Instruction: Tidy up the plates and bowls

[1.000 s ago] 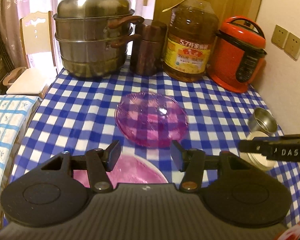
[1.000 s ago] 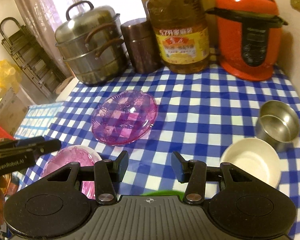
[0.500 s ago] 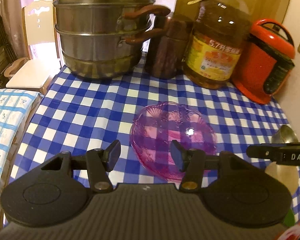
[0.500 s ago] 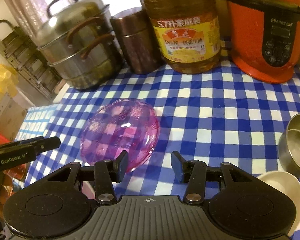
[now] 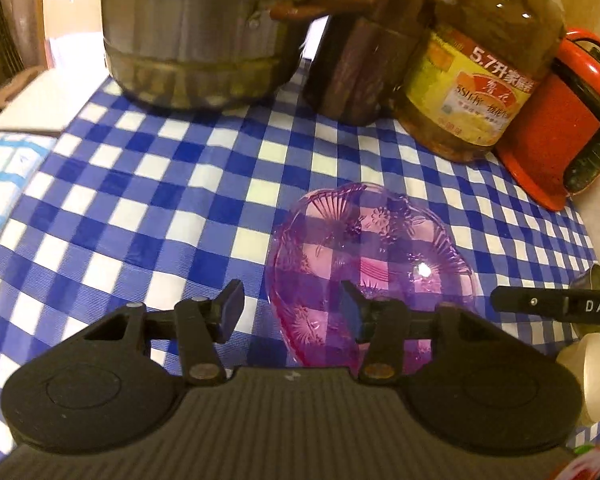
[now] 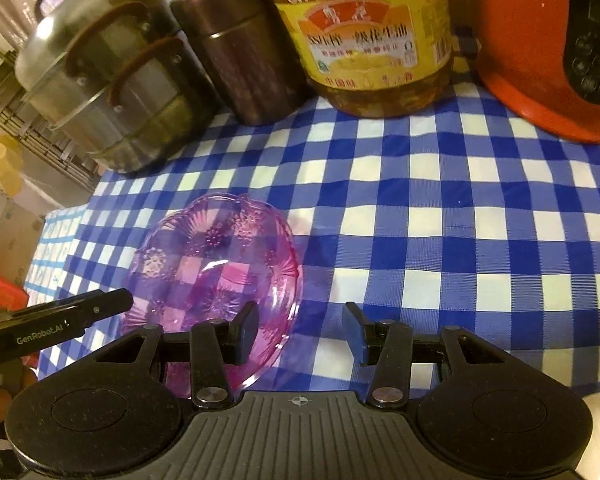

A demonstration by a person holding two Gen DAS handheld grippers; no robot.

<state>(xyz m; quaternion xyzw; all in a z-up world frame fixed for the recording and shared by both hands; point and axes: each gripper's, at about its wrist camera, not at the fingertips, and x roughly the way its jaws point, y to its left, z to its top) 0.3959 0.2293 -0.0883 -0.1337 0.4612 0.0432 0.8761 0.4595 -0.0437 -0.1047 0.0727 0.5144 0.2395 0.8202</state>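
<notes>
A clear purple glass plate (image 5: 364, 248) lies on the blue checked tablecloth (image 5: 160, 200); it also shows in the right wrist view (image 6: 216, 268). My left gripper (image 5: 292, 308) is open and empty, its right finger over the plate's near left rim. My right gripper (image 6: 306, 330) is open and empty, its left finger over the plate's near right rim. A white bowl (image 5: 588, 376) and a small steel bowl (image 5: 592, 280) sit at the right edge, partly hidden.
At the back stand a steel steamer pot (image 5: 196, 40), a brown canister (image 5: 356, 64), a large oil bottle (image 5: 480, 60) and a red rice cooker (image 5: 560, 136). A white chair seat (image 5: 36, 108) lies past the table's left edge.
Both grippers have moved forward and closer over the purple plate, one on each side. The second pink plate near the front has dropped out of view. Both jaws stay open.
</notes>
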